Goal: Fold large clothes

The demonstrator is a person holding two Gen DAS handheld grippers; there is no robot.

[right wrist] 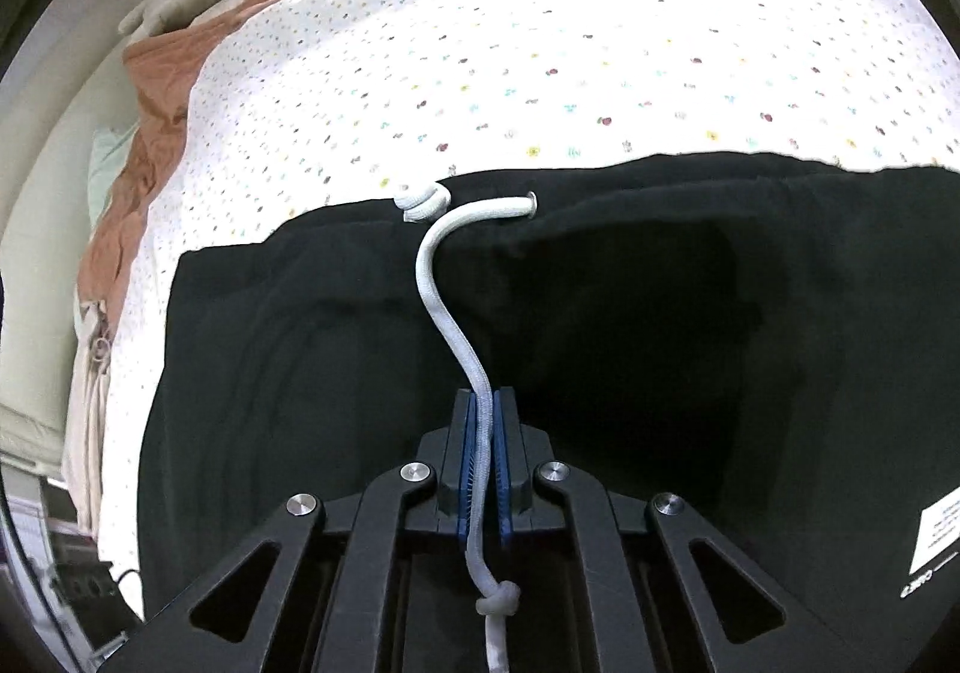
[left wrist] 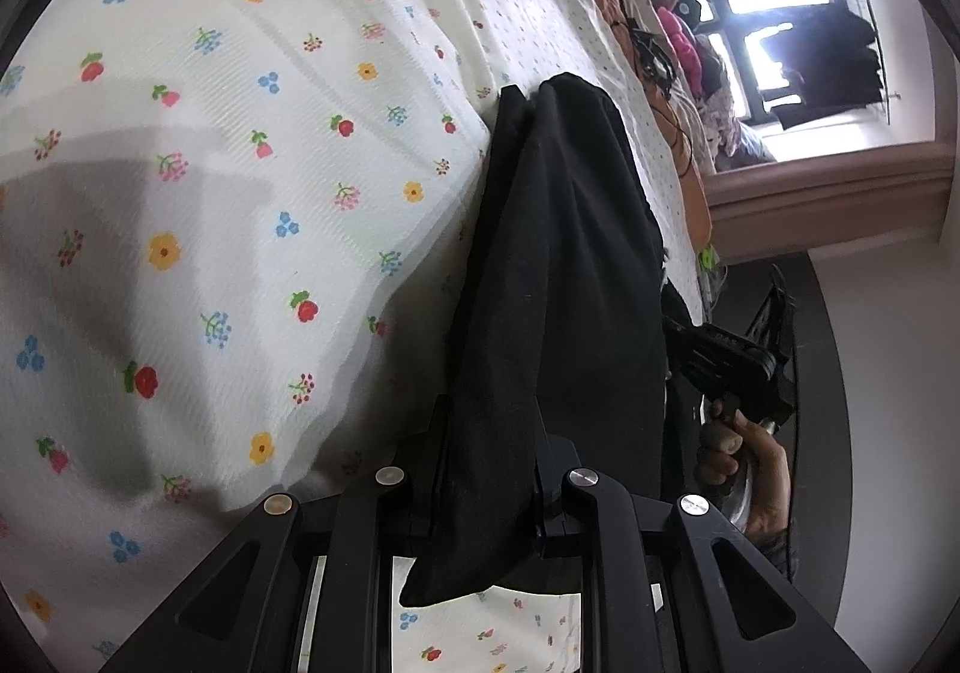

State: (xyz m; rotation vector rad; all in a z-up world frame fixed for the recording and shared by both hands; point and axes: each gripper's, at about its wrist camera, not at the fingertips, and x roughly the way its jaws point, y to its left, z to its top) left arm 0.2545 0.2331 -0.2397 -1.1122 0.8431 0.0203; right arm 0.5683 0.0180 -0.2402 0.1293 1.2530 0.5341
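Left claw clenched on a bunched fold of the black garment, lifting it clear of the flowered bedsheet so the cloth hangs in a thick draped band. Farther right in the same view, the other gripper and the bare hand on its handle, at the edge of the bed. Right claw clamped not on cloth but on the white drawstring, which runs from an eyelet at the waistband down between the blue pads, knot dangling behind them. Rest of the garment spread flat and dark across the bed, white label at far right. Probably an early step: tidying the waist end and getting the piece laid out before any real fold. Next move likely calls for letting go of the cord, taking the waistband fabric itself, and matching the left claw's height so both edges lift evenly.
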